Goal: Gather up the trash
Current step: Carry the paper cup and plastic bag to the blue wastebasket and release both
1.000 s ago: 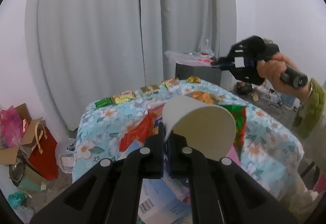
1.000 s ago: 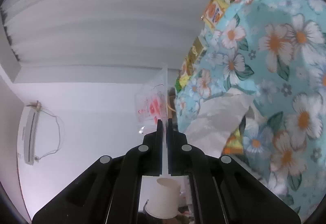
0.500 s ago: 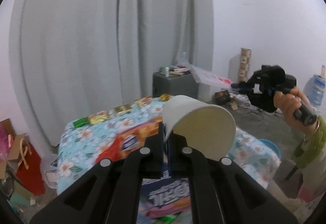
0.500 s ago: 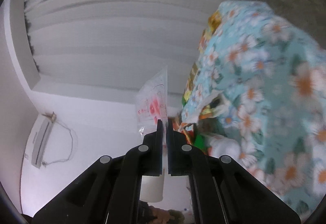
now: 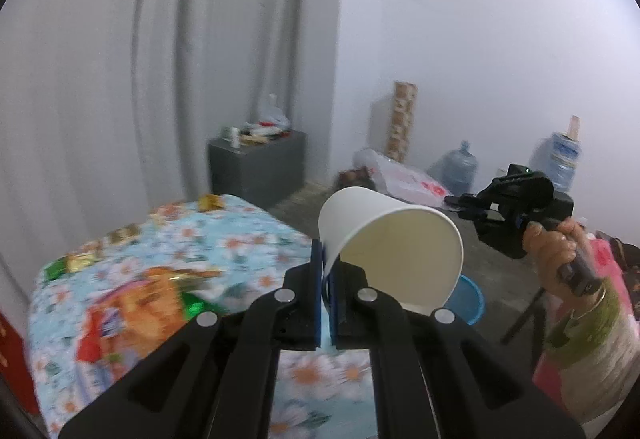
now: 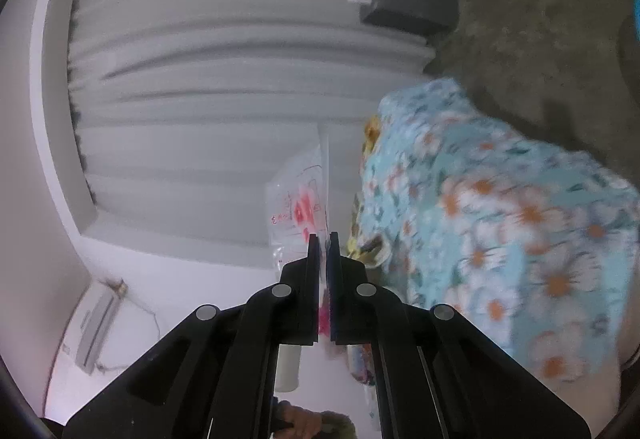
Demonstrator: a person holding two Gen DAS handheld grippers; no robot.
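Two grippers, each clamped on one light piece of trash. Left gripper [image 5: 328, 259], lower centre of the left wrist view, has its jaws together on the rim wall of a white paper cup [image 5: 390, 235], which lies tipped with its open mouth toward the lens, at centre frame. Judged thin-walled and nearly weightless, the cup would crush under a hard squeeze; the rolled rim is the stiffest place to pinch, as here. Right gripper [image 6: 324, 243], lower centre of the right wrist view, is closed on a clear plastic bag [image 6: 300, 199] with red print, standing up from the fingertips at centre frame. Judged limp and slick, the bag is best held by a gathered fold of film.

Compared with one second ago: the flowered tablecloth [image 5: 248, 239] has slid to the lower left of the left view, and a blue basin [image 5: 466, 299] on the floor now shows at lower right behind the cup. In the right view the cloth has drifted lower right and bare floor [image 6: 540, 19] fills the upper right. Both grips unchanged
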